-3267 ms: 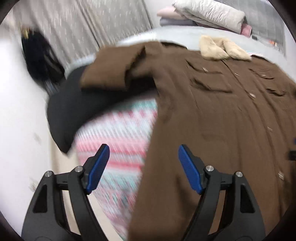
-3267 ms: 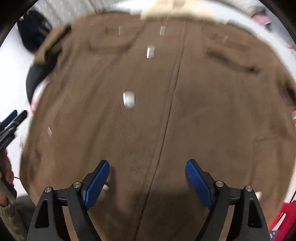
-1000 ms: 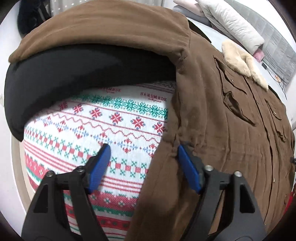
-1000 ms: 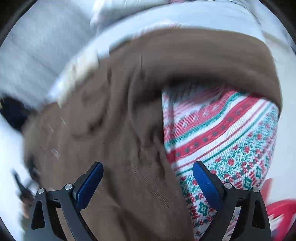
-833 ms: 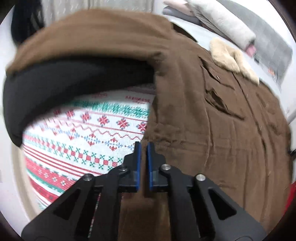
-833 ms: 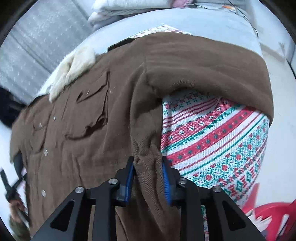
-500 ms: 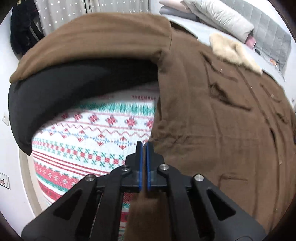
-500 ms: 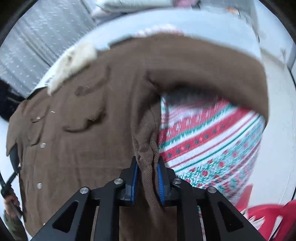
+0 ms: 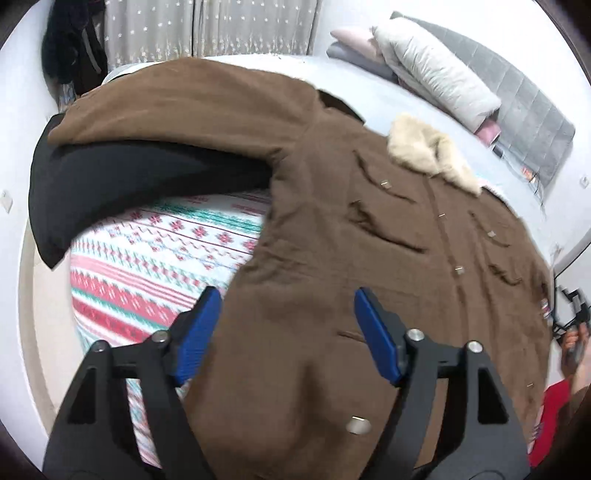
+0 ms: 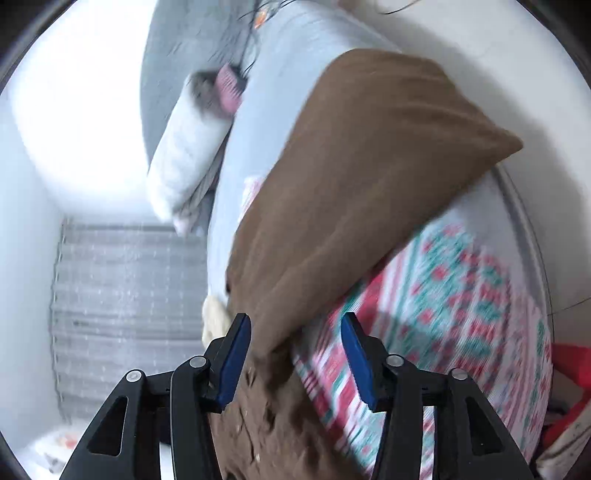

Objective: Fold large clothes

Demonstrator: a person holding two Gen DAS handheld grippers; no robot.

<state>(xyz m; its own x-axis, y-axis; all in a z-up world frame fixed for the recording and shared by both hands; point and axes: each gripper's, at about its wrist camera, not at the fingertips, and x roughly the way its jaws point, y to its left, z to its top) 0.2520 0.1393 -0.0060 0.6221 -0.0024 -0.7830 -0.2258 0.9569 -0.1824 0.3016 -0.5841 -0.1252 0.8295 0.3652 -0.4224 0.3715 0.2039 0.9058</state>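
Brown coat [image 9: 369,229] spread front-up over patterned blanket [image 9: 155,254] on bed [image 9: 373,99], cream fur collar [image 9: 428,151] toward the headboard [image 9: 532,122]. One sleeve [image 9: 177,103] stretched sideways over a black cloth [image 9: 118,184] at the bed's edge. Left gripper [image 9: 286,325] spread wide above the coat's lower part, nothing between the blue pads [image 9: 376,343]. Pillows [image 9: 432,74] stacked near the headboard, dotted curtain [image 9: 210,29] behind, dark bag [image 9: 74,48] hanging at the wall. Right gripper [image 10: 295,354] likewise parted, coat fabric [image 10: 280,406] lying loose between the fingers, unpinched; other sleeve [image 10: 369,177] running away across blanket and grey sheet. View blurred; pillow [image 10: 188,155] and curtain off to the side, something red [image 10: 565,369] at the edge.
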